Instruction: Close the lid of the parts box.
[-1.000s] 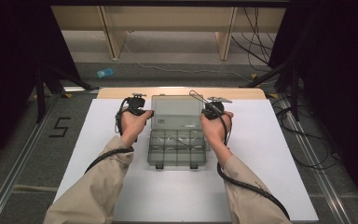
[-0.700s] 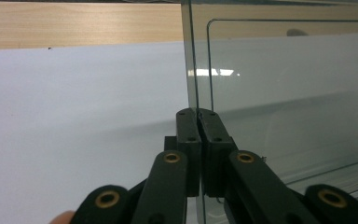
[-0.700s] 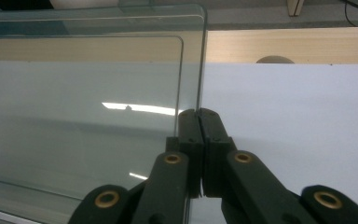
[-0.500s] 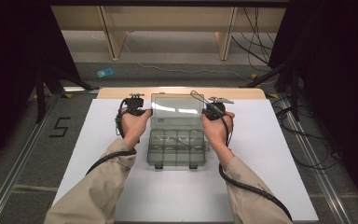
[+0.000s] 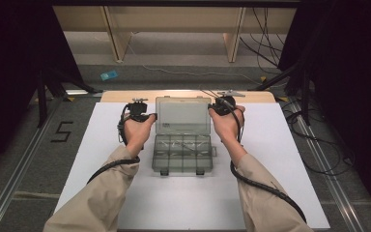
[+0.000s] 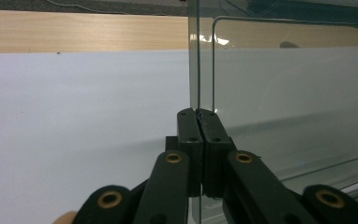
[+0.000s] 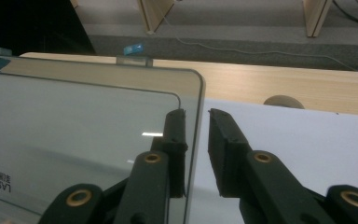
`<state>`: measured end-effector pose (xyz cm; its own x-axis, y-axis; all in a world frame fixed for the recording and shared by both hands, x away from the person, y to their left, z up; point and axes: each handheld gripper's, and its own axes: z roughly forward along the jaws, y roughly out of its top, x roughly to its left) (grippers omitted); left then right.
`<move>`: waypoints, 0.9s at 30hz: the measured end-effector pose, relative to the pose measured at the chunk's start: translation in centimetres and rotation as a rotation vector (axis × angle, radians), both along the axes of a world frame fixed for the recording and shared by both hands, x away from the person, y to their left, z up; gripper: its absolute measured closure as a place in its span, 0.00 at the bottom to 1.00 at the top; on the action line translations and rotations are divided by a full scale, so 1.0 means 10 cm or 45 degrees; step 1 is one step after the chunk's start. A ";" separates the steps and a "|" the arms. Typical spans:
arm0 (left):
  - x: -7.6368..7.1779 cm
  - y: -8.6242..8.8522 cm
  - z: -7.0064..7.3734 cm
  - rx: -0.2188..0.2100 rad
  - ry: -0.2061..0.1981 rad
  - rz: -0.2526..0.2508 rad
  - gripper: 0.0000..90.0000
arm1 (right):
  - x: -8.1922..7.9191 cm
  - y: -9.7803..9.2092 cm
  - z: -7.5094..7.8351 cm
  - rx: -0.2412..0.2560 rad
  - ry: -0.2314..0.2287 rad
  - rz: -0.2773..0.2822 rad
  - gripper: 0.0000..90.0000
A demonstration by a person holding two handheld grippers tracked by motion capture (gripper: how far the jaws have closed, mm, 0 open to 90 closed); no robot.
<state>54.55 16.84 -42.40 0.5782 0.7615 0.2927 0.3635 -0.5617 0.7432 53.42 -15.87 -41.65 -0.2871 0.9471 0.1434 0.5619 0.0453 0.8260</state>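
Observation:
A clear plastic compartment box sits in the middle of the white table top, its lid swung up to stand nearly upright. My left gripper is at the lid's left edge. In the left gripper view, the left gripper is shut on the thin edge of the lid. My right gripper is at the lid's right edge. In the right gripper view, the right gripper is open, one jaw on each side of the edge of the lid, with a gap on the right.
A white sheet covers the table, with a wooden strip along its far edge. Beyond lie grey floor, cables, wooden frame legs and a small blue object. Black curtains stand on both sides.
The lid has swung up and back from a low angle to nearly upright. Both hands moved away from the person along with it.

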 end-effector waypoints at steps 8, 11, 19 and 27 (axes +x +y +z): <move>-0.01 -0.02 0.01 -0.006 -0.013 -0.002 0.99 | 0.09 0.00 0.00 0.008 0.013 -0.012 0.90; 0.00 0.00 0.01 0.021 -0.002 -0.013 0.99 | 0.10 0.01 0.01 -0.014 0.002 -0.031 0.97; 0.01 -0.01 -0.01 -0.008 -0.017 -0.007 0.98 | 0.07 0.03 0.02 0.005 0.016 -0.061 0.98; 0.03 -0.01 -0.02 -0.015 -0.019 -0.016 0.97 | 0.03 0.01 0.04 0.016 -0.010 -0.058 0.98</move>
<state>54.82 16.77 -42.61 0.5834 0.7577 0.2925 0.3452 -0.5574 0.7551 53.70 -15.72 -41.28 -0.2453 0.9573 0.1531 0.5565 0.0097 0.8308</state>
